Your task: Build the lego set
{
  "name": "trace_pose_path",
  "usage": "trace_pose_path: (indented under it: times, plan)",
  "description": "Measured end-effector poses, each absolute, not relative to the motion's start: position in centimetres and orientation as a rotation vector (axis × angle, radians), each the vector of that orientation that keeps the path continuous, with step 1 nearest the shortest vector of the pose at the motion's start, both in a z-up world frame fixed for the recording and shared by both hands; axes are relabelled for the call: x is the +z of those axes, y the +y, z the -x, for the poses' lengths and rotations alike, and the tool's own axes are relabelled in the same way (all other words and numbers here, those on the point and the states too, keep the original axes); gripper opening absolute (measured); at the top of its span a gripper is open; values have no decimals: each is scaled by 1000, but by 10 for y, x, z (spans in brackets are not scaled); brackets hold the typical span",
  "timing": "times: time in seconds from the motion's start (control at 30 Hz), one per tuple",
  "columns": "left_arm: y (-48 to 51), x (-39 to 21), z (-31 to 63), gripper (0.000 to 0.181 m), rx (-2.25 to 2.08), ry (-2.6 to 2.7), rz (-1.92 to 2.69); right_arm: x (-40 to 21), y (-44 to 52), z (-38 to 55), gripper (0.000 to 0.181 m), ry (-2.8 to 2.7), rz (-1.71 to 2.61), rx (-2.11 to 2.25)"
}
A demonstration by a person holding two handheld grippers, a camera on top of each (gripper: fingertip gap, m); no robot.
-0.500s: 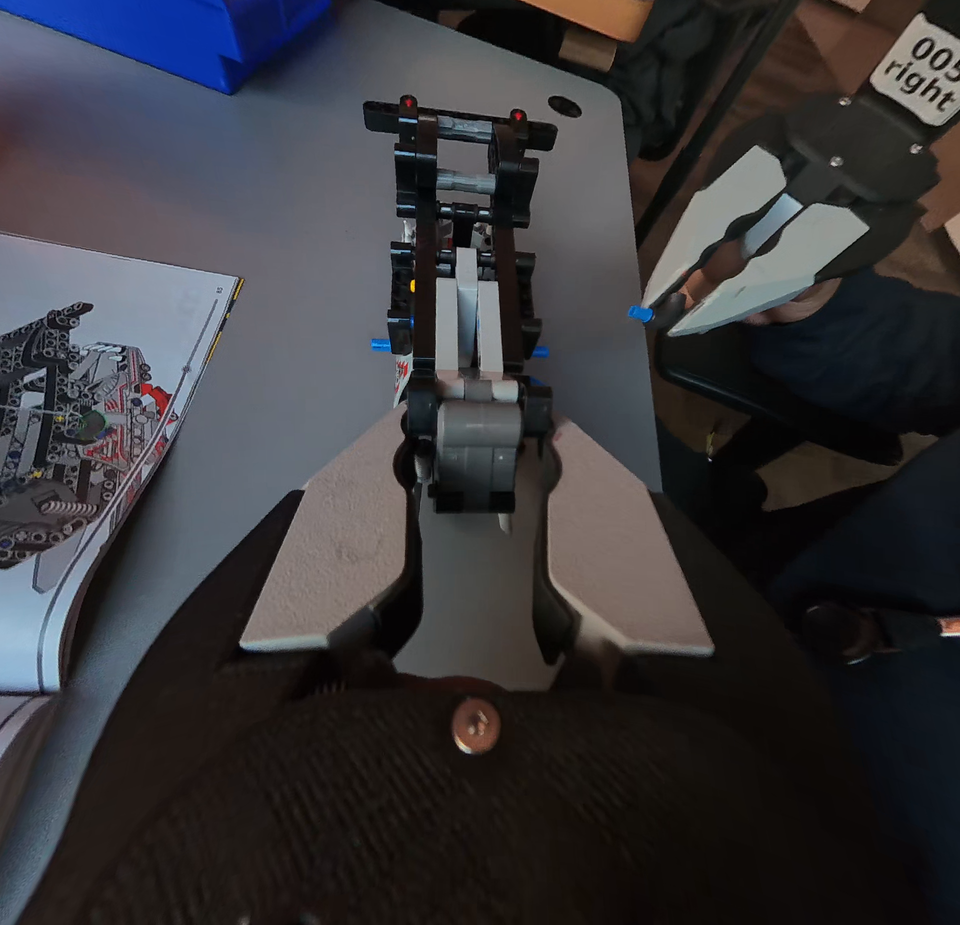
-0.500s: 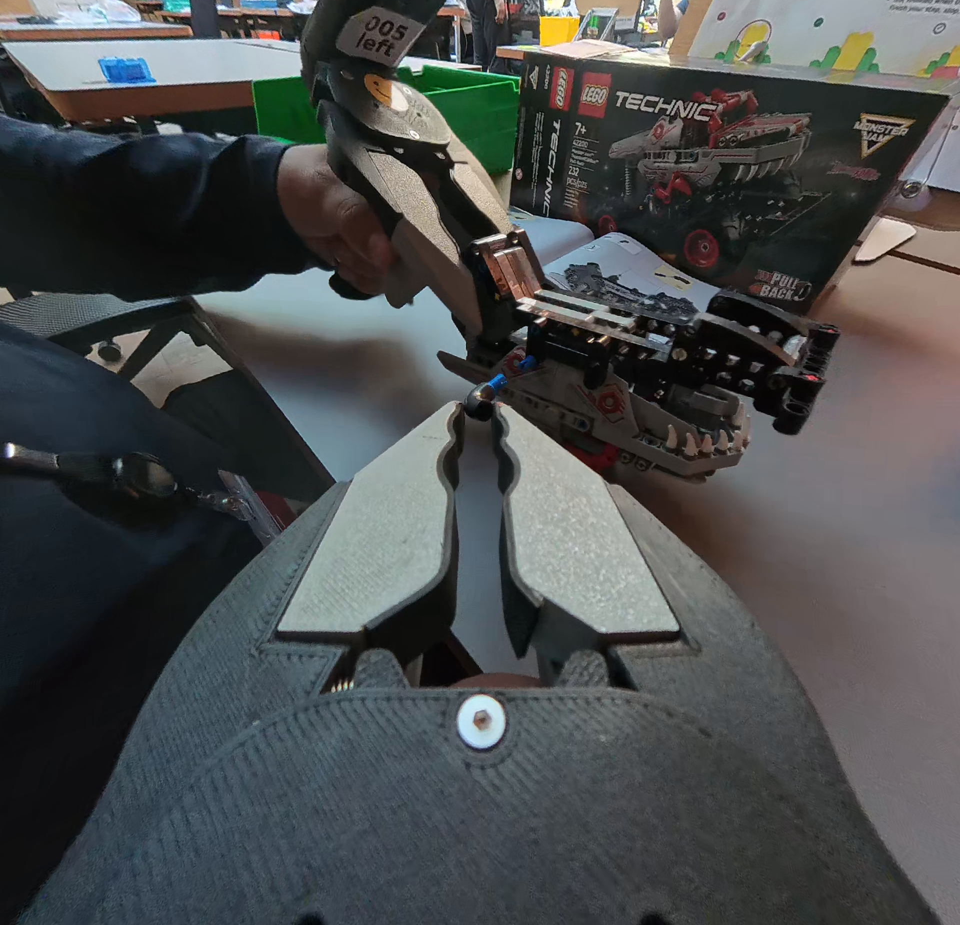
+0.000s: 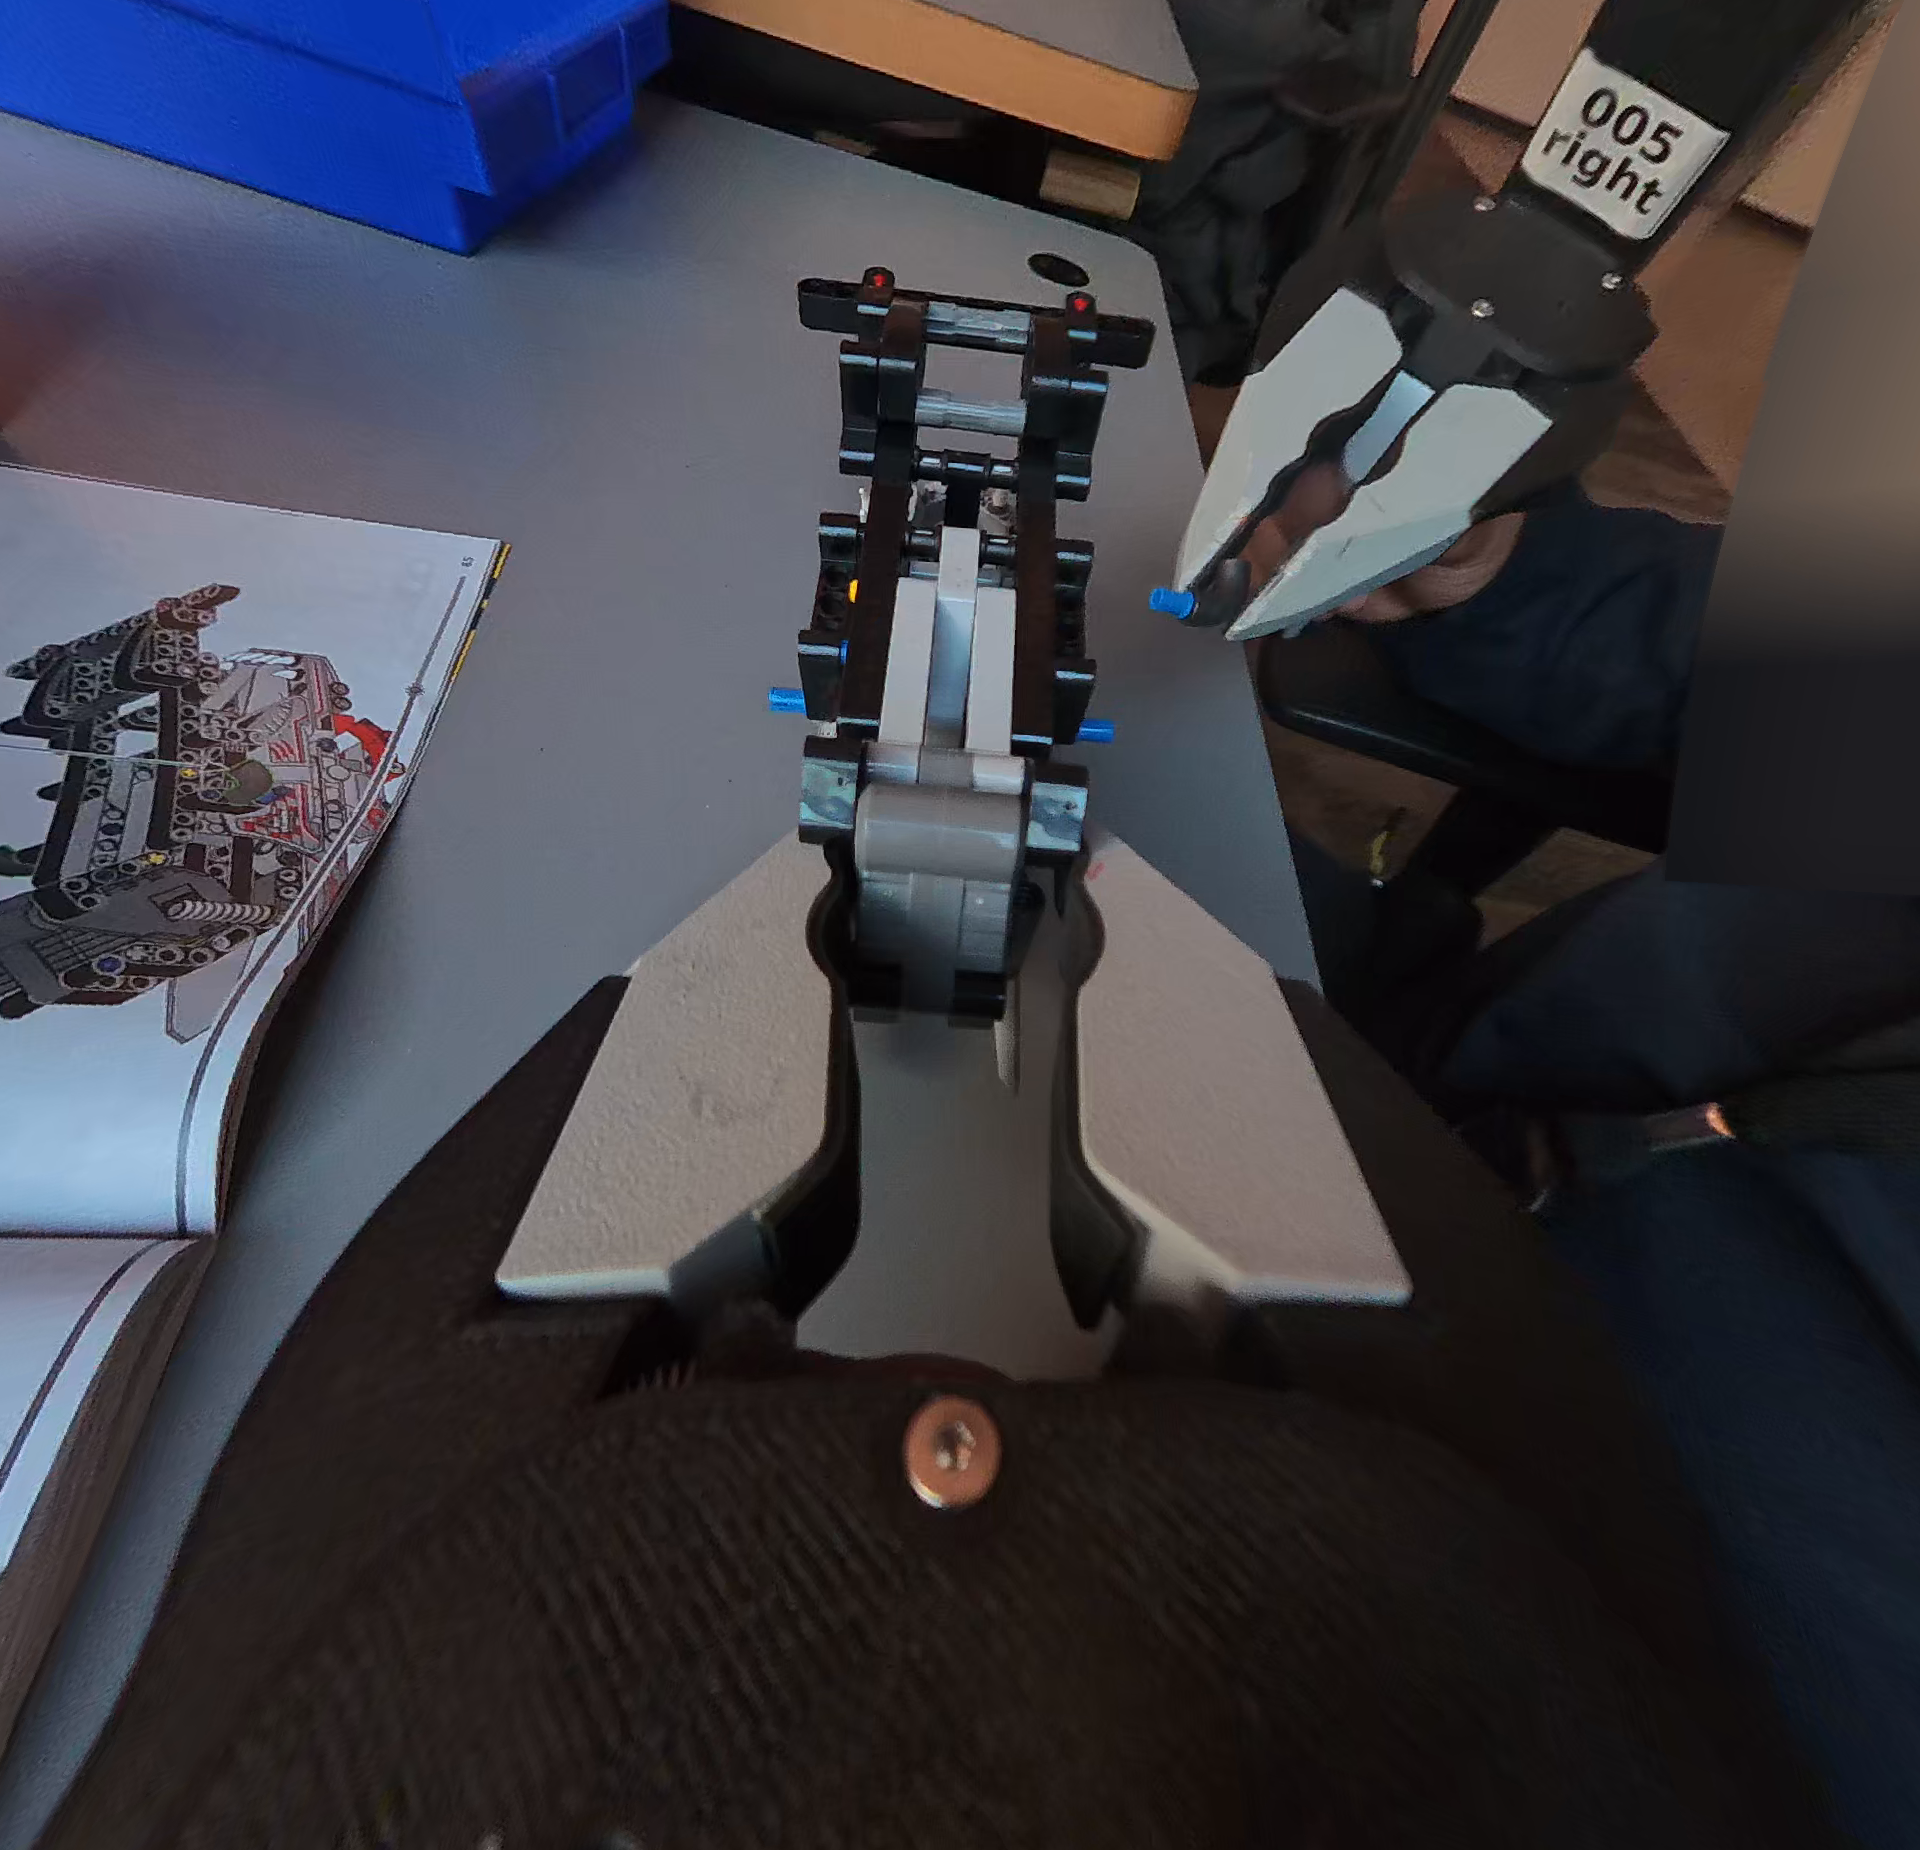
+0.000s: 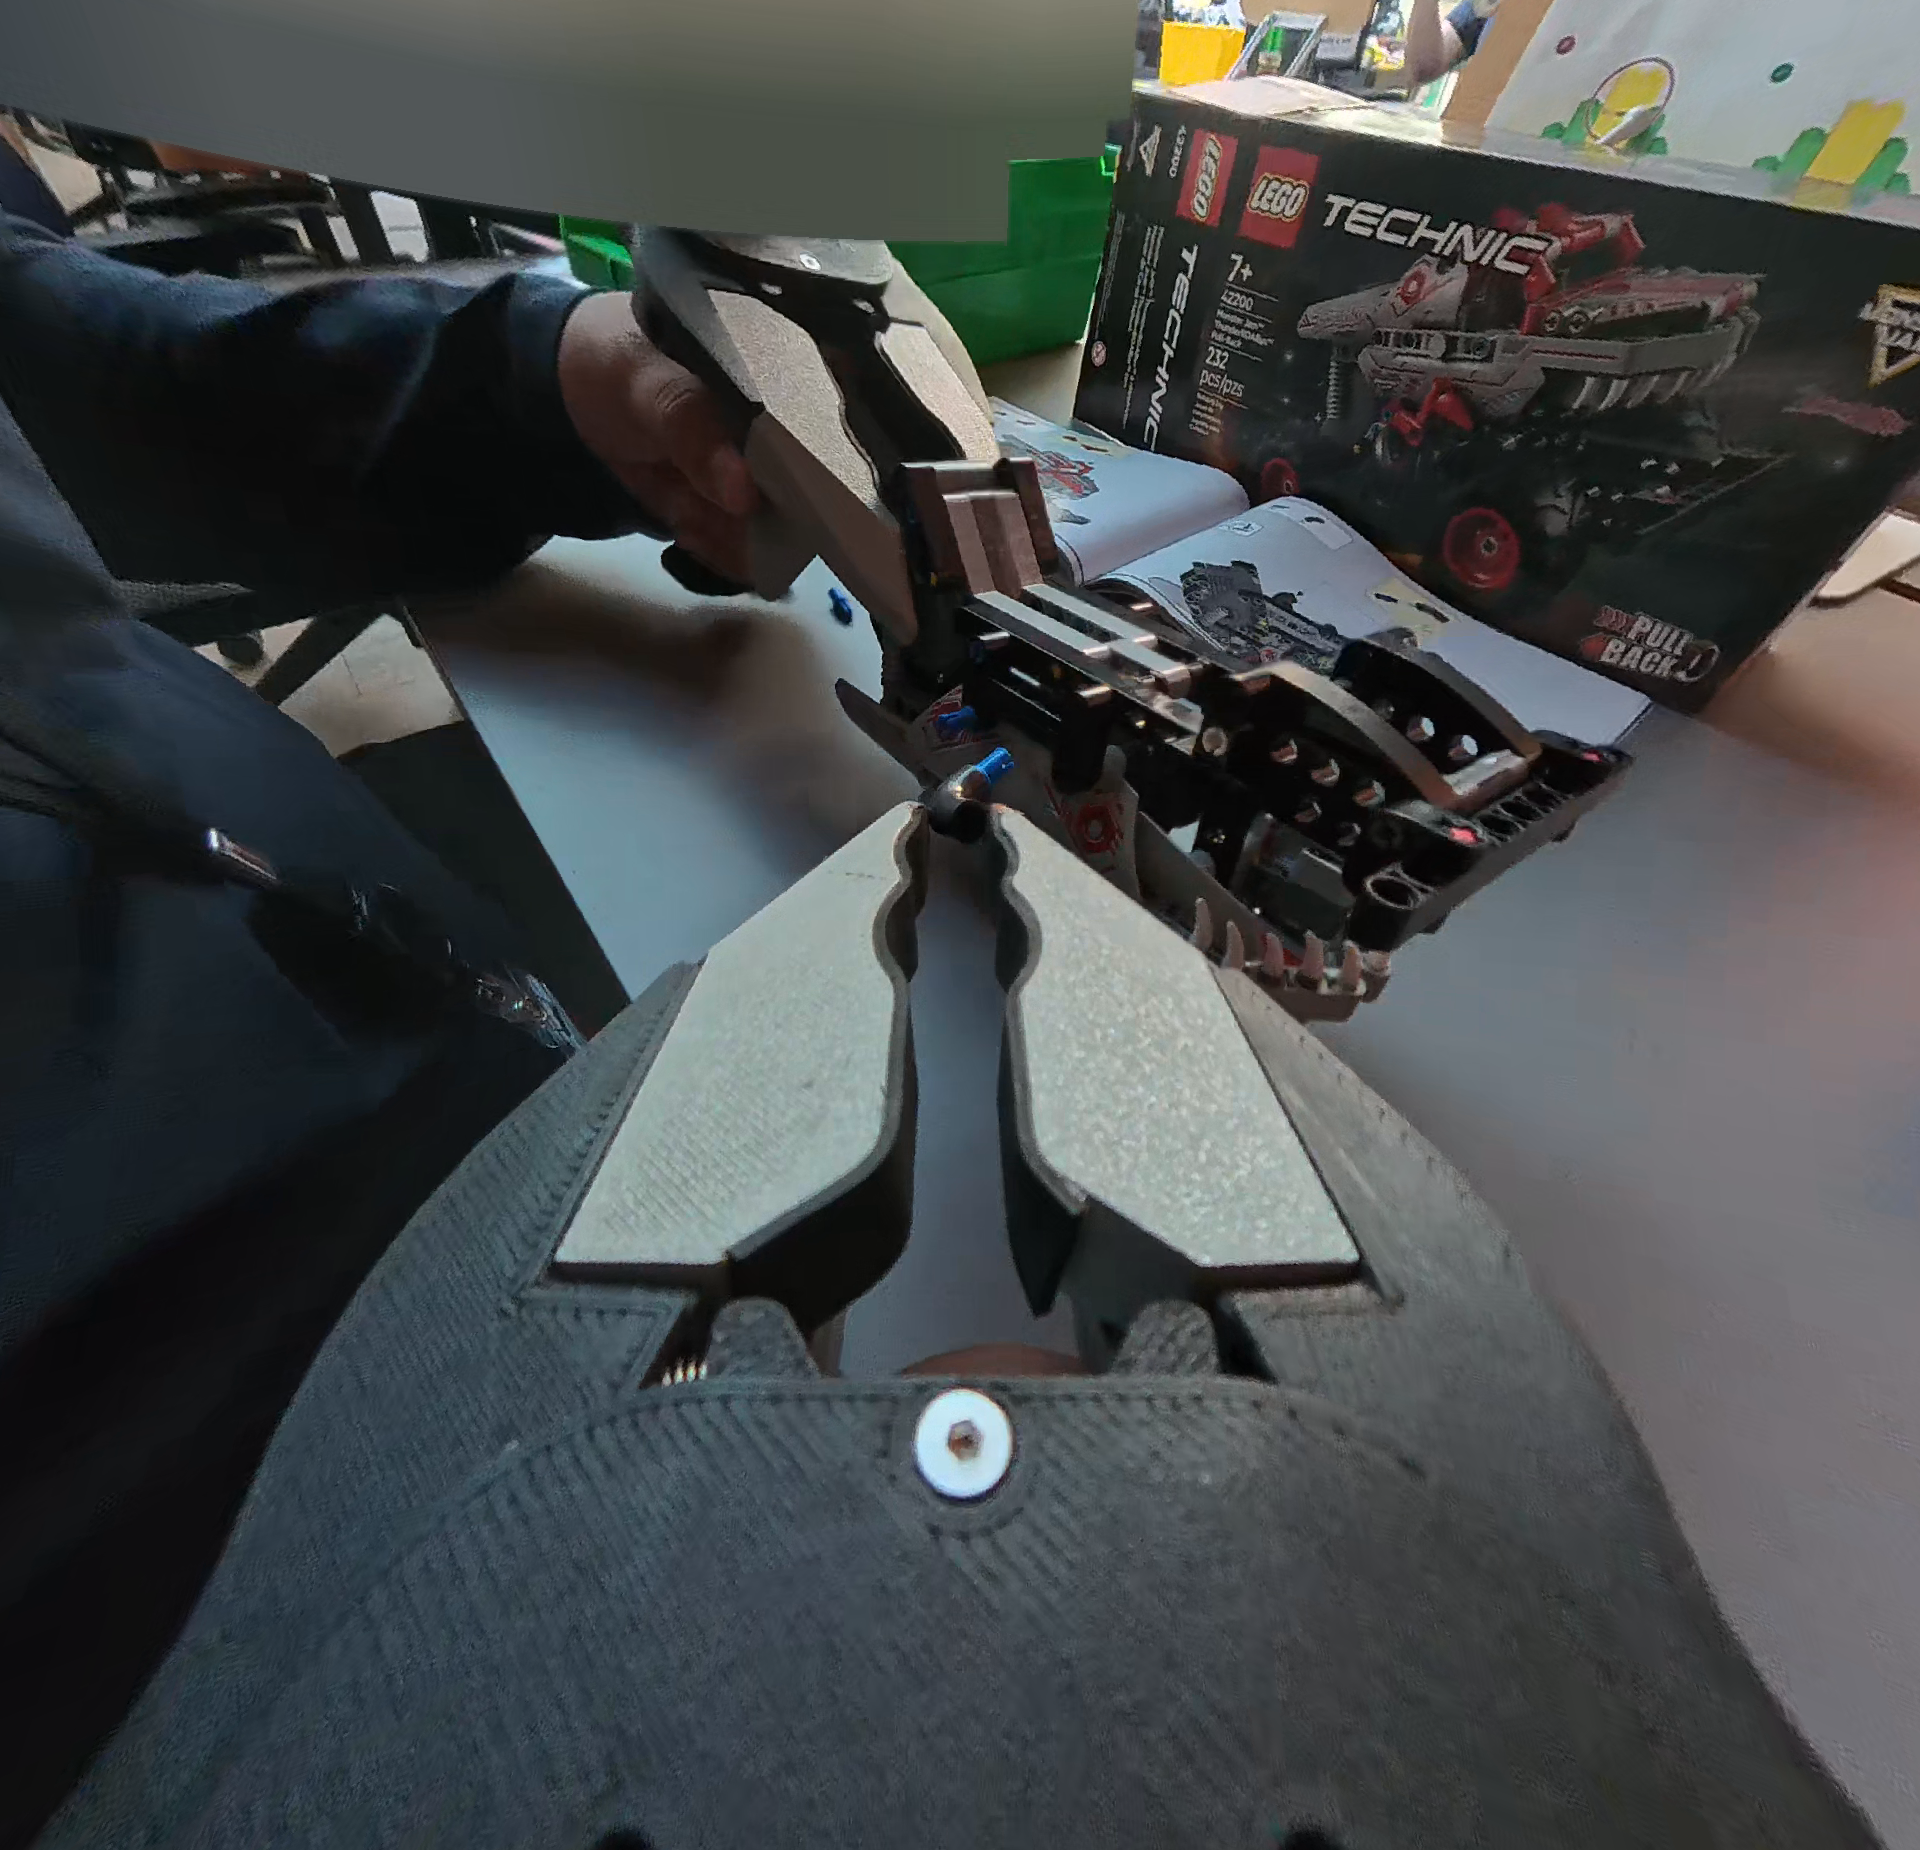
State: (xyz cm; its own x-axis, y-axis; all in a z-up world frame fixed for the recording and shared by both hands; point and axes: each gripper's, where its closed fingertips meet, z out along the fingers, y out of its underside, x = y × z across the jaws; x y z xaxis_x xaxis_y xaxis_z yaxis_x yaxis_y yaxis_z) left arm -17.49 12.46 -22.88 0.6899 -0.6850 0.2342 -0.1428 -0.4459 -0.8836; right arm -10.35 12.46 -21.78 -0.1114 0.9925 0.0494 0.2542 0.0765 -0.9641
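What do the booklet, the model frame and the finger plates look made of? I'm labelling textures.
Booklet: paper, slightly glossy, pages curling at the fold. Model frame: moulded plastic, smooth with highlights, black and grey. Finger plates of the left hand-held gripper: matte grey with a fine grain, probably printed plastic, though coated metal is possible.

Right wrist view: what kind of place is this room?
Probably a shared workshop or event hall: more tables behind, a green bin, a set box and open instruction booklet on this grey table.
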Motion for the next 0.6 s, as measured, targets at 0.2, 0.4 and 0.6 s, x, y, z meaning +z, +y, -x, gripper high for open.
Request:
trace_pose_path:
  times: [0.2,0.4,0.6]
  plan:
    - [129,-228,180,35,-833,595,1948,-219,117,115,8,-1602,1264,1125]
    - [133,-228,185,34,-971,468,2000,-216,126,118,8,-1548,1323,1169]
    - [138,-228,192,34,-1148,342,2044,-213,136,125,7,-1466,1464,1239]
